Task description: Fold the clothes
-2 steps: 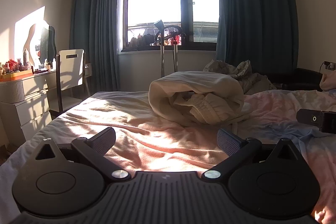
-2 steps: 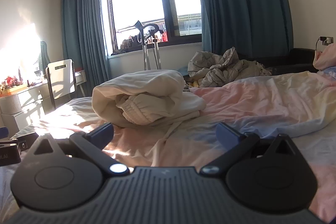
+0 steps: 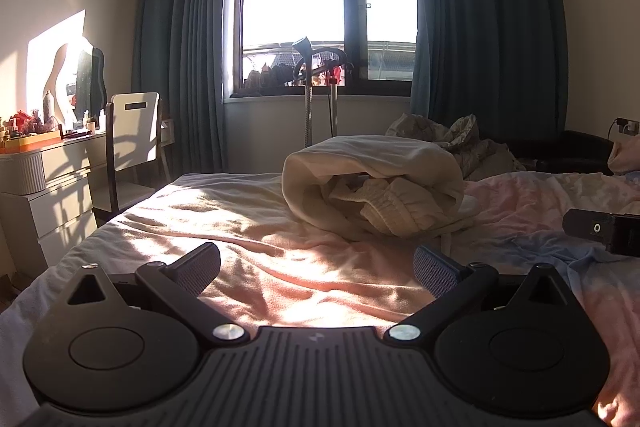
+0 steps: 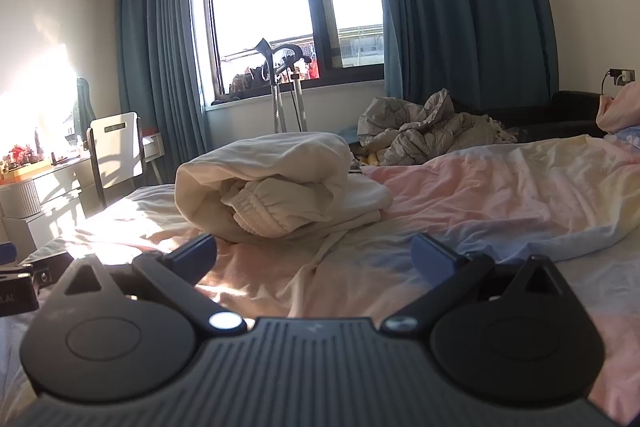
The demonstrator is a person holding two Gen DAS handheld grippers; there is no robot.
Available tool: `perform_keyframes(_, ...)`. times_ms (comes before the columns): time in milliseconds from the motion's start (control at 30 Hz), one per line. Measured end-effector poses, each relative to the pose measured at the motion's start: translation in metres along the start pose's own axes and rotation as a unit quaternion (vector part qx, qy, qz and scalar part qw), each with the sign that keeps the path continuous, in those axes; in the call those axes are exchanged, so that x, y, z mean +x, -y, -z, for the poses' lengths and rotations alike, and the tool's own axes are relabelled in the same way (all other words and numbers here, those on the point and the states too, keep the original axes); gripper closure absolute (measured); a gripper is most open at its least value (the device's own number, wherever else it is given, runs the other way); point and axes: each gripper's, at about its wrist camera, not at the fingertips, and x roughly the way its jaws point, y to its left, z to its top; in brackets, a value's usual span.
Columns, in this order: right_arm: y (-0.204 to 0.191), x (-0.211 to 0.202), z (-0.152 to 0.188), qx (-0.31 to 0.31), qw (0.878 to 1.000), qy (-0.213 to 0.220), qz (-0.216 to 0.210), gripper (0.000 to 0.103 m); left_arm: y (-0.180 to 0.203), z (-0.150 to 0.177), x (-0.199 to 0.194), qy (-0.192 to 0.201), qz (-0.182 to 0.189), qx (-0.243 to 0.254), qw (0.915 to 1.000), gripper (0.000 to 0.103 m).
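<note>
A cream sweatshirt (image 3: 372, 183) lies in a rolled, bunched heap on the bed, with a ribbed cuff showing at its open side; it also shows in the right wrist view (image 4: 272, 183). My left gripper (image 3: 316, 267) is open and empty, low over the pink sheet, short of the heap. My right gripper (image 4: 314, 255) is open and empty, also low over the sheet, short of the heap. The right gripper's body shows at the right edge of the left wrist view (image 3: 604, 231).
The bed (image 3: 248, 227) has a rumpled pink and blue sheet. A crumpled grey duvet (image 4: 432, 131) lies behind. A white chair (image 3: 134, 135) and dresser (image 3: 36, 187) stand at the left. A garment steamer stand (image 3: 316, 91) is by the window.
</note>
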Motion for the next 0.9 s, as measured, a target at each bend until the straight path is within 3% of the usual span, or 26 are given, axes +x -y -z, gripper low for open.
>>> perform_keyframes(633,-0.0026,0.0059,0.0008,0.001,1.000,-0.001,-0.003,0.000,-0.0043,-0.0011,-0.0040,0.006,0.018,-0.002,0.9998,0.000)
perform_keyframes(900,-0.0020,0.0051,0.0009,0.007,1.000,-0.004,-0.003,0.000,0.0014,0.0044,0.0017,-0.009,0.026,0.000,0.9996,0.000)
